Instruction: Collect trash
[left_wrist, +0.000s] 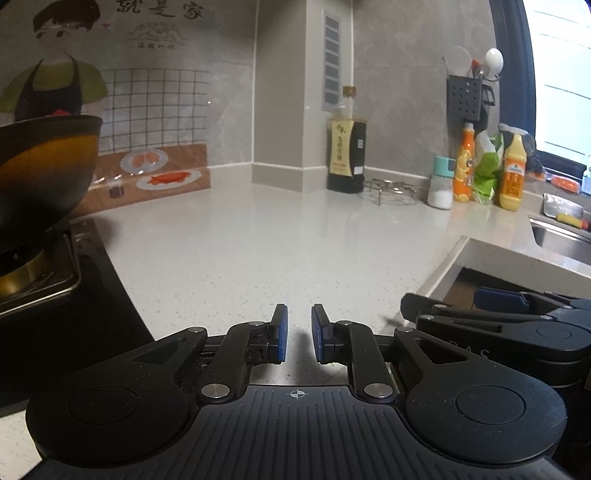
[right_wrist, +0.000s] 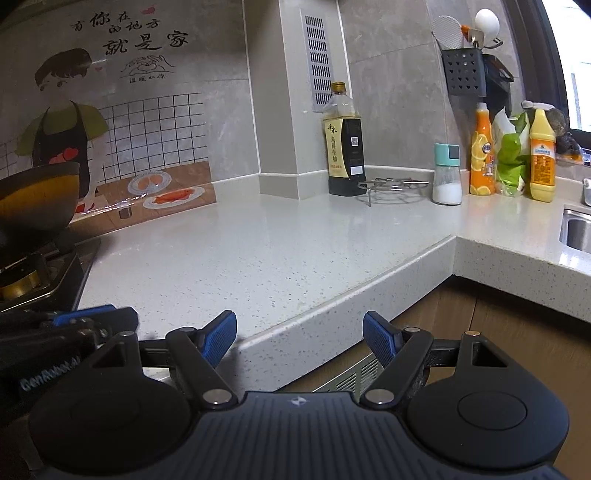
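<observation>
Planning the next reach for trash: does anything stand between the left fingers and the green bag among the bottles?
Mostly bare countertop. The green bag sits between an orange bottle and a yellow bottle, with the salt shaker just beside that line.

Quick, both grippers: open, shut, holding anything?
Left gripper: open, only a narrow gap, nothing between the pads.
Right gripper: open wide, empty.

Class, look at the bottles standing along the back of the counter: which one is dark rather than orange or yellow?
The tall soy sauce bottle by the wall pillar: dark liquid, gold cap; the orange bottle and yellow bottle stand further right.
</observation>
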